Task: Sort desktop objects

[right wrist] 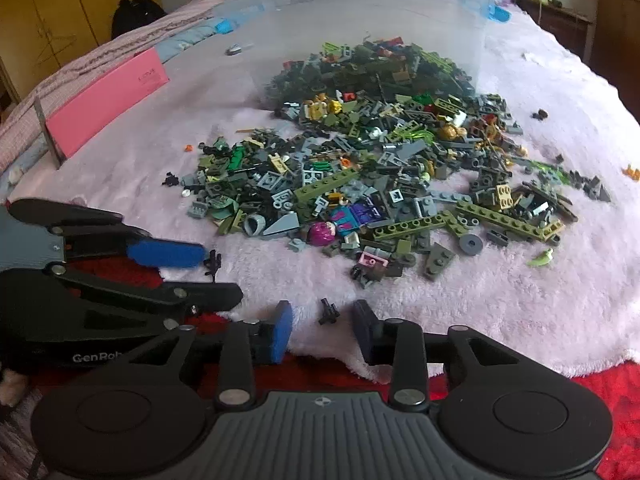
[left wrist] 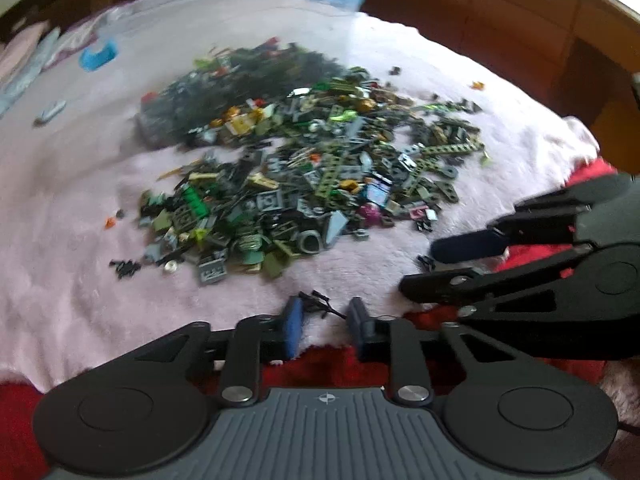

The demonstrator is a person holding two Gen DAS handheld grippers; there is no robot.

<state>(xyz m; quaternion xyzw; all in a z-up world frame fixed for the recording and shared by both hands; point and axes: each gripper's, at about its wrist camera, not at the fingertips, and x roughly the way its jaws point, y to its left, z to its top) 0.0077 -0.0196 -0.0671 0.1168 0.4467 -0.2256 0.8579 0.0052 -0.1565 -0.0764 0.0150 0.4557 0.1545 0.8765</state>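
A big heap of small building bricks (left wrist: 304, 160), mostly green, grey and black, lies on a pale pink fluffy blanket (left wrist: 60, 240); it also shows in the right wrist view (right wrist: 380, 152). My left gripper (left wrist: 324, 324) is open at the blanket's near edge, with a small black piece (left wrist: 320, 304) lying between its fingertips. My right gripper (right wrist: 322, 324) is open beside it, a small black piece (right wrist: 329, 312) between its fingertips. Each gripper shows in the other's view: the right one (left wrist: 448, 264), the left one (right wrist: 208, 272).
A clear plastic bin (right wrist: 360, 4) lies tipped behind the heap, bricks spilling from it. A pink box (right wrist: 108, 100) stands at the left. A blue clip (left wrist: 98, 54) and loose pieces lie on the blanket. Red cloth (right wrist: 600, 400) lies under the blanket's near edge.
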